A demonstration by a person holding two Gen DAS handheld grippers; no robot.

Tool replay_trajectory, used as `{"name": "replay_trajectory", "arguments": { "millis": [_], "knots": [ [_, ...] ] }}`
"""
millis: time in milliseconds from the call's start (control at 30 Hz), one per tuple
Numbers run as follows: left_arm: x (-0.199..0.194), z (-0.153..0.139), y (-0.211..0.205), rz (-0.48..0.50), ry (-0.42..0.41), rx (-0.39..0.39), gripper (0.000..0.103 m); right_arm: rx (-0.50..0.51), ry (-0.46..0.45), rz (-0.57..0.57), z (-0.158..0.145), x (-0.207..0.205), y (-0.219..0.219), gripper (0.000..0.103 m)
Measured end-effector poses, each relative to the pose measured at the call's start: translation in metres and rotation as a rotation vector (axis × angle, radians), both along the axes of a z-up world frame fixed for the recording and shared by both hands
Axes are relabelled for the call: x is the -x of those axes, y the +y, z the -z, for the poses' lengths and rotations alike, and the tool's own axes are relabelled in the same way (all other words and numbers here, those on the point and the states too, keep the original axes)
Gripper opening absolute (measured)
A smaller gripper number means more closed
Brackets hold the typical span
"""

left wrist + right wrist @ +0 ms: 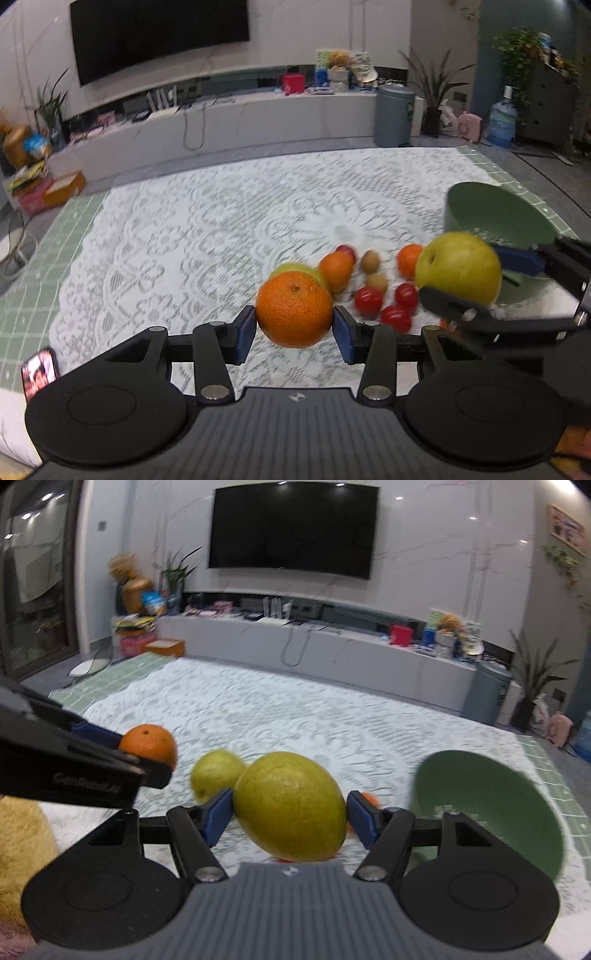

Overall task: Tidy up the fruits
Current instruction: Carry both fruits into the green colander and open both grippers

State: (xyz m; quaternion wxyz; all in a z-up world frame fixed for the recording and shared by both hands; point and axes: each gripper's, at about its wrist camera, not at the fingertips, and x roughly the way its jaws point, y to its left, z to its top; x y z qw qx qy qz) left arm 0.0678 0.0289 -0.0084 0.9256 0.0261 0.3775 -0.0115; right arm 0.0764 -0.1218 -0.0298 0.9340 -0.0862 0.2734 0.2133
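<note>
My left gripper [294,325] is shut on an orange [294,309], held above the lace cloth; the orange also shows in the right wrist view [149,746]. My right gripper [290,814] is shut on a large yellow-green pear [291,806], also seen in the left wrist view [460,271], beside the green bowl [491,808] [498,218]. On the cloth lie a second pear [214,773], two small oranges [336,269], red cherry tomatoes [369,300] and small brown fruits [370,260].
A white lace cloth [221,229] covers a green-checked table [22,295]. A phone [38,371] lies at the near left. A yellow plush thing [22,845] sits at the left. A TV cabinet [332,650] and a grey bin [393,114] stand beyond.
</note>
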Motion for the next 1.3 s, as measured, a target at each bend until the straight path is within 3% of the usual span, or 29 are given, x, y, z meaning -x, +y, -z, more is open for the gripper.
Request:
{"name": "replay_trajectory", "arguments": {
  "millis": [267, 567, 833, 1067, 1300],
  "knots": [
    [-0.009, -0.022, -0.045, 0.117, -0.031, -0.036, 0.051, -0.001, -0.034, 0.125, -0.033, -0.01, -0.067, 0.065],
    [-0.04, -0.025, -0.106, 0.312, -0.027, -0.048, 0.051, 0.029, 0.114, 0.187, -0.042, -0.057, -0.151, 0.065],
    [-0.077, -0.014, -0.155, 0.49, 0.034, -0.082, 0.051, 0.068, 0.274, 0.123, -0.024, -0.105, -0.181, 0.065],
    [-0.108, 0.008, -0.184, 0.634, 0.129, -0.145, 0.051, 0.163, 0.413, 0.022, 0.005, -0.138, -0.179, 0.065],
    [-0.132, 0.032, -0.201, 0.739, 0.253, -0.218, 0.051, 0.279, 0.482, -0.108, 0.025, -0.159, -0.168, 0.065]
  ]
}}
